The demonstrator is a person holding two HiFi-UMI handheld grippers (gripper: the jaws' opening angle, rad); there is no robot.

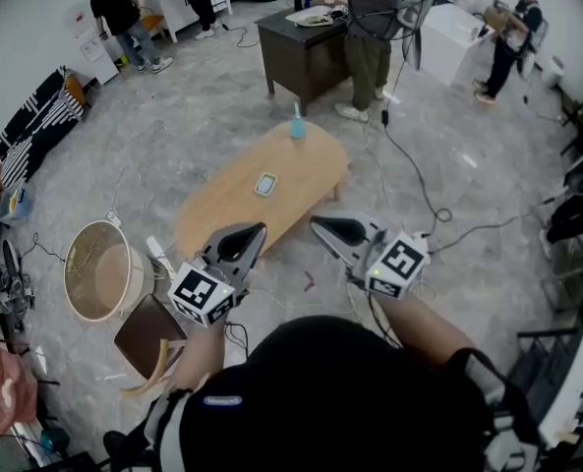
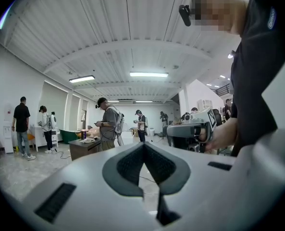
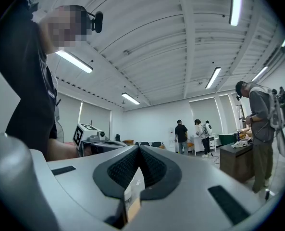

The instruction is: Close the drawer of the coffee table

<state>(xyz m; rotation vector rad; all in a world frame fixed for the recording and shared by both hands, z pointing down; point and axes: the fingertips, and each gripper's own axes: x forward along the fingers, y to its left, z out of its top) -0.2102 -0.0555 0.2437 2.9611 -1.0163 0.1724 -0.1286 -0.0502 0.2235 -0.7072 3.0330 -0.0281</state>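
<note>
Start at the hands: note the left claw [image 1: 261,228] shut, pads pressed together on nothing, and the right claw [image 1: 315,222] likewise shut and empty. Note both held about level, side by side, clear of the floor, tips aimed toward the bench [image 1: 227,209]. Keep both shut to present one blunt, firm face for pushing, with nothing to snag. Mind the round tub [image 1: 99,268] low on the left, near the bench's close end. Next, locate the task's thing: look for the drawer under the oval wooden top, but pass no verdict on it, as seen in no view, hidden below the top or on a side facing away. Read the scene as fitting two stages alike: drawer front standing out on a hidden side, or drawer front already flush with the frame. Settle that by lowering the head and checking the front against the frame. For any contact with the front, meet it near the middle, square on, and press slowly along the runners, never down on the top. Spare the small flat item [image 1: 265,184] at mid-top and the upright blue bottle [image 1: 297,124] near the far end; expect tipping from a sharp knock. Beyond, stay clear of the black cable [image 1: 416,175], the dark desk [image 1: 301,52] and the people around it.
</note>
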